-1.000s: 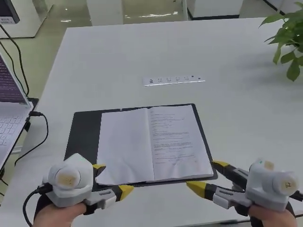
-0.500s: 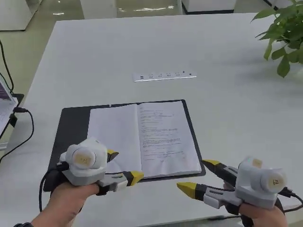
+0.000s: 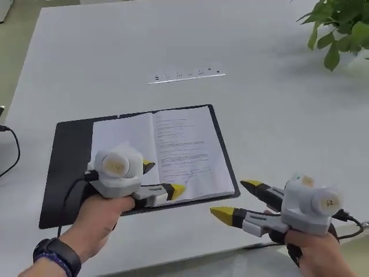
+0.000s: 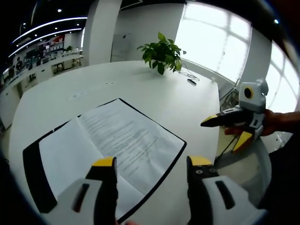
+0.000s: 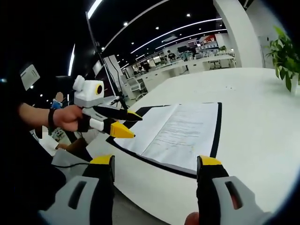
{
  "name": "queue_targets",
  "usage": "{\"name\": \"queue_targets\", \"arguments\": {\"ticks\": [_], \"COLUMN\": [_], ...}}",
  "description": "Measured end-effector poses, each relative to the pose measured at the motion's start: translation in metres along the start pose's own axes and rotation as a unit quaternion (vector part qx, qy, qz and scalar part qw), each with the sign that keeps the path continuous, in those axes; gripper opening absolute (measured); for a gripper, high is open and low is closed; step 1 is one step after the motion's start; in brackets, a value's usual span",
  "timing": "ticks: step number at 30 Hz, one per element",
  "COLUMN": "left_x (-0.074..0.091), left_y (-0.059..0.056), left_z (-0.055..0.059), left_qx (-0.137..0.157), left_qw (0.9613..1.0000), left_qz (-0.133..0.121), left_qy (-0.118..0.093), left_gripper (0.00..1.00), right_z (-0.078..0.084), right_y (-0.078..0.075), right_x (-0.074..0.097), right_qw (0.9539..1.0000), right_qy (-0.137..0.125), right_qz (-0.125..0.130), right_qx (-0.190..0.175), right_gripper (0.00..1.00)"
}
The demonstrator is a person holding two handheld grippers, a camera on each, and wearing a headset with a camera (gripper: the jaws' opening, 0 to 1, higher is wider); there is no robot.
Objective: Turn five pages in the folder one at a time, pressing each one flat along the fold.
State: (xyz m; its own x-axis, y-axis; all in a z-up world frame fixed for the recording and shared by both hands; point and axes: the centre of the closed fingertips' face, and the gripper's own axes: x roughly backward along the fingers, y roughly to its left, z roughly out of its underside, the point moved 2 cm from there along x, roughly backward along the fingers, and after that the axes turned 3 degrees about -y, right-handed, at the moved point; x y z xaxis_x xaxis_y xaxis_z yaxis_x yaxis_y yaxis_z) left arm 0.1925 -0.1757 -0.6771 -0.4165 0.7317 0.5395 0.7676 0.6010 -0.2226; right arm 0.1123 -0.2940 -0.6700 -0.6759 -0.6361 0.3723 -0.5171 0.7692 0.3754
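Observation:
A black folder point(image 3: 68, 167) lies open on the white table, with a blank left page point(image 3: 124, 138) and a printed right page point(image 3: 187, 144). My left gripper point(image 3: 163, 178) hangs open over the lower edge of the pages near the fold, holding nothing. My right gripper point(image 3: 236, 199) stands open over bare table, just off the folder's near right corner. In the left gripper view the open left gripper point(image 4: 151, 162) frames the printed page point(image 4: 126, 140), and the right gripper point(image 4: 225, 132) comes in from the right. In the right gripper view the right gripper point(image 5: 155, 161) faces the folder point(image 5: 216, 131) and the left gripper point(image 5: 129, 123).
A white power strip point(image 3: 185, 75) is set into the table beyond the folder. A potted plant point(image 3: 337, 29) stands at the far right. A black cable point(image 3: 12, 154) trails at the left edge. The table's near edge point(image 3: 190, 259) runs just below both grippers.
The head camera has tilted, shifting the whole picture. My left gripper has moved right and forward, from the folder's near left corner onto the lower pages. The right gripper has hardly moved.

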Motion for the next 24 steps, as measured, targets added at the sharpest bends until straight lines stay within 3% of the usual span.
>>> {"name": "queue_targets", "arguments": {"ticks": [9, 12, 13, 18, 24], "left_x": [-0.047, -0.065, -0.071, -0.096, -0.116], "left_y": [-0.011, -0.012, -0.015, -0.022, -0.026], "left_z": [-0.004, 0.001, 0.005, 0.008, 0.015], "left_qx": [0.005, -0.001, -0.004, -0.001, -0.019], "left_qw": [0.9998, 0.9996, 0.9991, 0.9986, 0.9978], "left_qz": [0.020, 0.020, 0.024, 0.031, 0.027], "left_qy": [0.008, 0.022, 0.035, 0.042, 0.058], "left_gripper": [0.59, 0.63, 0.64, 0.67, 0.69], "right_z": [0.004, 0.005, 0.006, 0.005, 0.006], "right_y": [-0.009, -0.012, -0.015, -0.019, -0.023], "right_x": [-0.001, -0.001, -0.001, 0.001, 0.003], "right_qw": [0.9999, 0.9998, 0.9995, 0.9989, 0.9984], "right_qy": [0.005, 0.007, 0.006, 0.002, 0.003], "right_qz": [0.003, 0.005, 0.008, 0.009, 0.012], "right_qx": [-0.015, -0.020, -0.030, -0.047, -0.055], "right_gripper": [0.70, 0.69, 0.69, 0.69, 0.69]}}
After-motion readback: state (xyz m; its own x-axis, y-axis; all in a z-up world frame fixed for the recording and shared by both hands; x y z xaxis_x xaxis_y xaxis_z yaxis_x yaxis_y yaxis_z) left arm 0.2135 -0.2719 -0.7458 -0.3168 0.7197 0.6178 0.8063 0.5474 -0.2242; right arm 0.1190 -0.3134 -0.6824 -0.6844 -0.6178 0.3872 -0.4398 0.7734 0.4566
